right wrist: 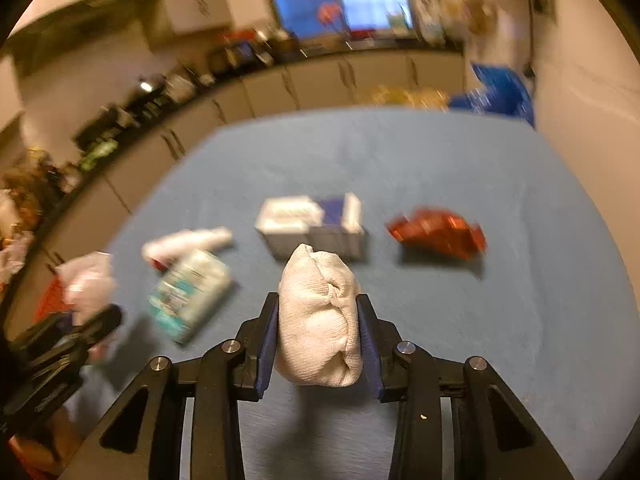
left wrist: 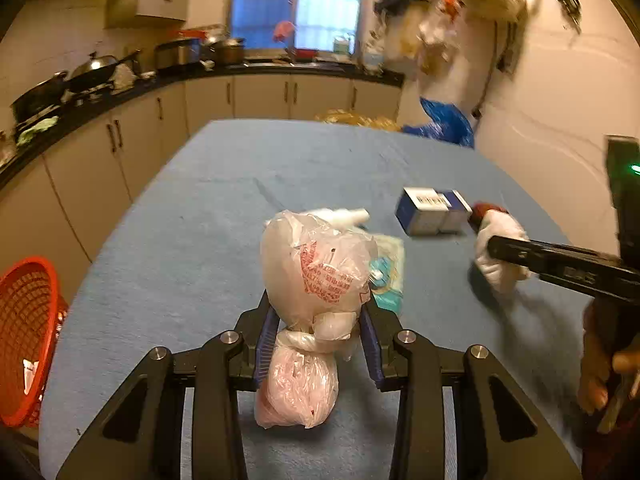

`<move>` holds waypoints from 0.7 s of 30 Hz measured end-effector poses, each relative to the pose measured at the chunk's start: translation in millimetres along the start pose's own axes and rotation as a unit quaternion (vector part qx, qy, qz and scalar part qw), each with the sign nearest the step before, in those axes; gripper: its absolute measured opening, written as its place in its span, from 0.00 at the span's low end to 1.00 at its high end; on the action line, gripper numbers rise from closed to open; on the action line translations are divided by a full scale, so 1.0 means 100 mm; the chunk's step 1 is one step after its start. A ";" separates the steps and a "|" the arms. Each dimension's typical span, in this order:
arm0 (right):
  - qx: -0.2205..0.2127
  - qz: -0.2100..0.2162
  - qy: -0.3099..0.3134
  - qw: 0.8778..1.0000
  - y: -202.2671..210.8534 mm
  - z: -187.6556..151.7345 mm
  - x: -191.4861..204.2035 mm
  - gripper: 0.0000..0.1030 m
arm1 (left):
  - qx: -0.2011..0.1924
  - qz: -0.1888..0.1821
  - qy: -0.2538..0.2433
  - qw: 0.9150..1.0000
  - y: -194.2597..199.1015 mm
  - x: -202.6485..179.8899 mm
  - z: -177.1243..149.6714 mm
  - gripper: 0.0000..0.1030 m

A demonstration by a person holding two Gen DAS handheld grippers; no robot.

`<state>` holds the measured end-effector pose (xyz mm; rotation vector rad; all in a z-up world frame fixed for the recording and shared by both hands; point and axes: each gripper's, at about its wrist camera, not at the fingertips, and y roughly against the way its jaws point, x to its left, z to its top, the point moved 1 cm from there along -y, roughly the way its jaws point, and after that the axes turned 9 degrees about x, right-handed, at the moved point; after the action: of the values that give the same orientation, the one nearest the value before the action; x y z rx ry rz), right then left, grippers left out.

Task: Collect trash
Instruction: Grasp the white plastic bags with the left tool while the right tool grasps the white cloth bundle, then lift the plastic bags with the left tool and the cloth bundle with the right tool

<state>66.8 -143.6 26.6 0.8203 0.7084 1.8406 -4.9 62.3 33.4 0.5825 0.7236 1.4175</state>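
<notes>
Over a blue-covered desk (left wrist: 248, 168), the left tongs (left wrist: 320, 332) are clamped on the knotted neck of a white plastic bag (left wrist: 316, 268) printed in red, held near the desk's near edge. The right tongs (right wrist: 318, 328) grip a white cloth bundle (right wrist: 320, 320). A blue-and-white carton (right wrist: 312, 226) lies mid-desk, a red foil wrapper (right wrist: 438, 232) toward the right edge, a teal packet (right wrist: 190, 294) to the left. A red basket (left wrist: 26, 336) sits off the left edge.
</notes>
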 end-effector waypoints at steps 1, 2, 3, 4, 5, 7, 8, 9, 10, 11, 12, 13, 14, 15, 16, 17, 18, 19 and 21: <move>-0.012 0.005 0.007 1.000 0.04 0.00 0.04 0.39 | -0.004 0.001 0.006 1.000 0.01 0.02 0.01 0.35; -0.028 0.008 0.017 0.999 0.10 0.00 0.10 0.39 | -0.008 0.005 0.008 1.000 0.02 0.04 0.01 0.35; -0.039 0.009 0.027 0.999 0.14 -0.01 0.15 0.39 | -0.010 0.008 0.010 1.000 0.03 0.04 0.02 0.35; -0.044 0.012 0.034 0.998 0.16 -0.02 0.19 0.39 | -0.013 0.010 0.011 1.000 0.04 0.05 0.02 0.35; -0.046 0.015 0.041 0.998 0.16 -0.03 0.23 0.39 | -0.014 0.011 0.014 1.000 0.04 0.07 0.02 0.35; -0.047 0.014 0.052 0.997 0.14 -0.05 0.30 0.39 | -0.012 0.011 0.017 1.000 0.02 0.08 0.02 0.35; -0.045 0.012 0.056 0.997 0.12 -0.05 0.33 0.39 | -0.012 0.012 0.019 1.000 0.01 0.09 0.03 0.35; -0.043 0.012 0.058 0.997 0.10 -0.05 0.34 0.39 | -0.011 0.010 0.019 1.000 0.02 0.09 0.02 0.35; -0.041 0.013 0.060 0.997 0.09 -0.06 0.36 0.39 | -0.011 0.010 0.020 1.000 0.01 0.09 0.02 0.35; -0.040 0.013 0.061 0.997 0.09 -0.07 0.37 0.39 | -0.011 0.012 0.020 1.000 0.01 0.09 0.02 0.35; -0.039 0.014 0.064 0.997 0.09 -0.07 0.38 0.39 | -0.011 0.011 0.020 1.000 0.01 0.09 0.01 0.35; -0.038 0.013 0.067 0.997 0.08 -0.08 0.39 0.39 | -0.011 0.010 0.021 1.000 0.02 0.08 0.01 0.35; -0.037 0.012 0.069 0.997 0.07 -0.09 0.40 0.39 | -0.011 0.011 0.021 1.000 0.02 0.08 0.01 0.35; -0.037 0.013 0.071 0.997 0.06 -0.09 0.40 0.39 | -0.011 0.013 0.021 1.000 0.02 0.08 0.01 0.35; -0.037 0.013 0.073 0.997 0.06 -0.09 0.41 0.39 | -0.012 0.013 0.021 1.000 0.01 0.08 0.02 0.35; -0.037 0.014 0.074 0.997 0.06 -0.10 0.41 0.39 | -0.012 0.013 0.021 1.000 0.02 0.08 0.02 0.35; -0.037 0.015 0.075 0.996 0.06 -0.10 0.42 0.39 | -0.013 0.014 0.021 1.000 0.02 0.07 0.02 0.35; -0.037 0.016 0.076 0.996 0.06 -0.10 0.42 0.39 | -0.014 0.015 0.021 1.000 0.02 0.07 0.02 0.35; -0.038 0.016 0.078 0.996 0.06 -0.11 0.43 0.39 | -0.015 0.016 0.021 1.000 0.02 0.07 0.02 0.35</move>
<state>41.9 -107.4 33.9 0.6475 0.7226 1.9637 -5.0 69.8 35.4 0.5443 0.7290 1.4716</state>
